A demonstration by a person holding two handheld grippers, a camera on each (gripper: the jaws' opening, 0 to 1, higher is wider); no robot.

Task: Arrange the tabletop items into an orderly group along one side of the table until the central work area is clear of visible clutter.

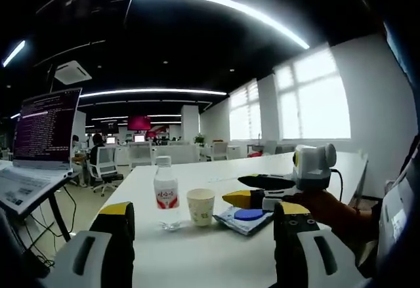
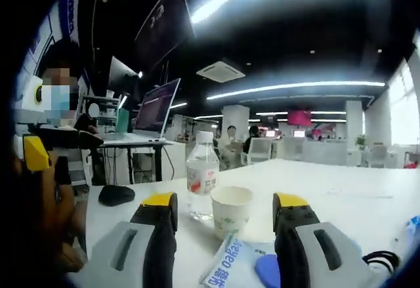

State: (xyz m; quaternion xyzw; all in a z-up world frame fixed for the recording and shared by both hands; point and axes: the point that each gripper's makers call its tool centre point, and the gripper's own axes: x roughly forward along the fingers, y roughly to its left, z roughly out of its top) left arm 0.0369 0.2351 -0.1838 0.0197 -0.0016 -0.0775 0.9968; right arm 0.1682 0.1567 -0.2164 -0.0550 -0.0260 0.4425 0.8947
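On the long white table point(image 1: 216, 248) we find a clear plastic water bottle with a red-and-white label point(image 1: 166, 193) standing upright near the left edge, and a pale paper cup point(image 1: 201, 206) just beside it on its right. To the right of the cup lies a flat white-and-blue packet point(image 1: 244, 220), close to our near edge. In the right gripper view, a black computer mouse point(image 2: 117, 195) rests at the table's left edge, left of the bottle. Beyond that edge, an open laptop point(image 1: 41, 147) sits on a separate stand.
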